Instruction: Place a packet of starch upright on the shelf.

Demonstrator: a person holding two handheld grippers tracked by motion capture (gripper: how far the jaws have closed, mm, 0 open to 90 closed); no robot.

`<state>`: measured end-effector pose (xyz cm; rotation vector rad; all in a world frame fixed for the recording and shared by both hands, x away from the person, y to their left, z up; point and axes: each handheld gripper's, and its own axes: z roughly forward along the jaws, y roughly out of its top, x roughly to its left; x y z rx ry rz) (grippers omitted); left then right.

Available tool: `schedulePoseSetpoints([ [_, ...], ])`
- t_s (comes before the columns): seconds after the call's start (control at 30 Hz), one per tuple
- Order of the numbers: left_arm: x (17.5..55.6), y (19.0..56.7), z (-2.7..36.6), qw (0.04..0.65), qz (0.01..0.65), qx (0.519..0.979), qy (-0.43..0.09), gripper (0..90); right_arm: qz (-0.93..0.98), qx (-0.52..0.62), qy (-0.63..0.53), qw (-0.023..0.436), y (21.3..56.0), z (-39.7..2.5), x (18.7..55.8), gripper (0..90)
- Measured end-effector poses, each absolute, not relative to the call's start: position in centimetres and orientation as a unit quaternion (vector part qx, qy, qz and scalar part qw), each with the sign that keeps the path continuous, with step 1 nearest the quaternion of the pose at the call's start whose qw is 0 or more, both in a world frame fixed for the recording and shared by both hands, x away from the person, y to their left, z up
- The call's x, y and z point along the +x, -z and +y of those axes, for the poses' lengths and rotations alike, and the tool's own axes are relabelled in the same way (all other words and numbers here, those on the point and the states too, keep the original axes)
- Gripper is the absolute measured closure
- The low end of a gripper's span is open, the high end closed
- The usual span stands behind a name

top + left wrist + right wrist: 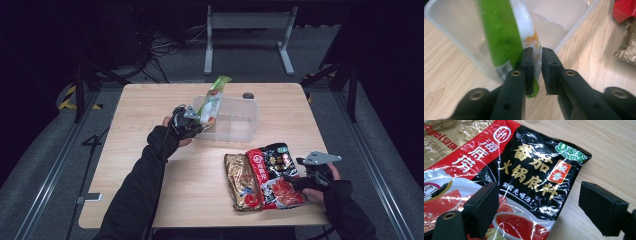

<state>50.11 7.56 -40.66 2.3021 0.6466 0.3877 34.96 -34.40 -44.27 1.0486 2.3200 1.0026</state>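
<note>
The light wooden worktop (150,170) carries a clear plastic rectangular bin (235,120) toward its far side and, near its front right edge, a red-and-black glossy sauce packet (531,177) printed "番茄火锅底料" and "酸香", lying against a gold foil packet (241,181) lettered "Angel". The left hand-held gripper (537,72) is clamped on the bottom edge of a green-and-white slim snack pouch (504,35), holding it upright over the bin's near left corner. The right hand-held gripper (536,207) has its jaws spread wide over the red-and-black packet's corner, gripping nothing.

Glossy crinkly foil sauce pkt (529,180), clear smooth plastic tub (235,117), matt pale wood table (150,105).
</note>
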Motion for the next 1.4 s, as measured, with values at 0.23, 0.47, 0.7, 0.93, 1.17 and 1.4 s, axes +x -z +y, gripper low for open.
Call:
schedulePoseSetpoints([
  [0.23, 49.3, 38.7, 8.6, 0.439, 0.258, 0.841, -0.185, 74.3, 0.83, 0.375, -0.361, 0.201, 44.2, -34.6, 34.8, 17.3],
  [0.47, 49.5, 38.2, 8.9, 0.48, 0.309, 0.788, -0.227, 56.5, 0.833, 0.372, -0.358, 0.201, 44.3, -34.3, 34.8, 17.4],
  [0.7, 50.9, 38.9, 8.1, 0.436, 0.293, 0.828, -0.198, 55.1, 0.833, 0.373, -0.358, 0.198, 44.4, -34.4, 34.9, 17.4],
  [0.93, 52.1, 40.4, 7.7, 0.397, 0.304, 0.848, -0.174, 71.9, 0.833, 0.373, -0.358, 0.197, 44.4, -34.4, 34.9, 17.3],
  [1.17, 51.8, 41.0, 6.9, 0.38, 0.292, 0.857, -0.187, 80.4, 0.837, 0.367, -0.356, 0.194, 44.4, -34.2, 34.8, 17.3],
  [1.4, 51.9, 42.0, 6.3, 0.355, 0.288, 0.87, -0.185, 82.0, 0.839, 0.366, -0.353, 0.192, 44.5, -34.1, 34.9, 17.4],
])
